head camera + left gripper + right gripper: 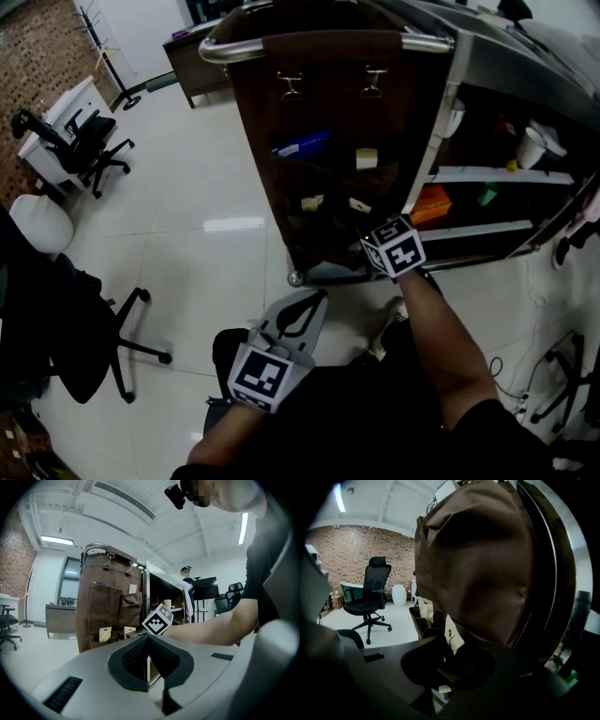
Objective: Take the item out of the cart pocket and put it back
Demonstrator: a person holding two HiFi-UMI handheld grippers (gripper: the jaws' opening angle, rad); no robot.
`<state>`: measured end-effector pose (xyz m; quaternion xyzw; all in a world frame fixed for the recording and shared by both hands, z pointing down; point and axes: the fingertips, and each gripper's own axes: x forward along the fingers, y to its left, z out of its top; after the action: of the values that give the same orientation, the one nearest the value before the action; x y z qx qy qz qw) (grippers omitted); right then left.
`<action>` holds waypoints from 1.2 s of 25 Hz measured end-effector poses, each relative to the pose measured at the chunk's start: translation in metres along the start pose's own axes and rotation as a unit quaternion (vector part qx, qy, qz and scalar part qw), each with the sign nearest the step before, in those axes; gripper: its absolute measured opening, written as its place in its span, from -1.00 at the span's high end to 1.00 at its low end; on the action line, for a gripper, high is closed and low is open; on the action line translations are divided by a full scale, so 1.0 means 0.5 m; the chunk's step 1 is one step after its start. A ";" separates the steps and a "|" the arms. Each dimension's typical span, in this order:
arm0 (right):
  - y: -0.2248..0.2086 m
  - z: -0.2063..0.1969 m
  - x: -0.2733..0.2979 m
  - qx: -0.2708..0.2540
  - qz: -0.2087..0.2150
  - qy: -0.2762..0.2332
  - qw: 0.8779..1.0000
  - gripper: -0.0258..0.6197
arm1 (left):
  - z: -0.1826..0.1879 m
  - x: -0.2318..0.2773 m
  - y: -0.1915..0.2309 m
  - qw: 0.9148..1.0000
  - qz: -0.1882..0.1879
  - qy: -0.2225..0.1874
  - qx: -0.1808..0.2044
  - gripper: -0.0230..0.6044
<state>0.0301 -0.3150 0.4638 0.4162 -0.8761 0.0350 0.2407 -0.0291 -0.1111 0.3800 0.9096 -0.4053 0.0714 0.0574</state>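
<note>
Pkt (pixel 451 637) at lower pocket (pixel 333 227), cart (pixel 328 112) front.

1. One cart (pixel 323 103).
2. Two metal clips (pixel 290 86) at the cart's top.
3. Three pale packets (pixel 366 157) in the cart's pockets.
4. One blue pack (pixel 302 145) there too.
5. Two black office chairs (pixel 82 141) left of the cart.

A glossy white tiled floor (pixel 216 187) catches glare from the ceiling strip lights (pixel 56 541). Against the brick wall (pixel 361 550) stand a white desk (pixel 56 117) and a black office chair (pixel 84 145). A coat stand (pixel 105 52) and a low brown cabinet (pixel 192 61) sit by the far white wall. A dark screen (pixel 206 588) shows farther off.
</note>
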 end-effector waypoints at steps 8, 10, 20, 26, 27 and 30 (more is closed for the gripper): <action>0.002 0.004 -0.004 -0.008 -0.007 -0.001 1.000 0.50 | -0.004 -0.001 -0.005 1.000 -0.002 0.000 -0.003 0.93; 0.002 0.007 -0.009 -0.007 -0.009 -0.002 1.000 0.50 | -0.003 -0.002 -0.007 1.000 -0.002 -0.001 -0.001 0.93; 0.017 0.081 -0.069 -0.007 -0.003 -0.043 0.999 0.51 | 0.002 -0.007 -0.013 1.000 -0.005 -0.005 0.004 0.93; 0.040 0.184 -0.191 0.049 0.013 -0.137 0.989 0.88 | 0.006 -0.007 -0.015 1.000 -0.003 -0.007 0.006 0.93; 0.049 0.200 -0.220 0.057 0.018 -0.156 0.986 0.88 | 0.008 -0.008 -0.015 1.000 -0.002 -0.008 0.006 0.93; 0.083 0.231 -0.307 0.067 0.033 -0.202 0.977 0.88 | 0.010 -0.010 -0.013 1.000 0.000 -0.011 0.006 0.93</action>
<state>0.0361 -0.2086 0.2983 0.4009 -0.9155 0.0172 0.0292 -0.0271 -0.1041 0.3738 0.9108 -0.4050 0.0639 0.0480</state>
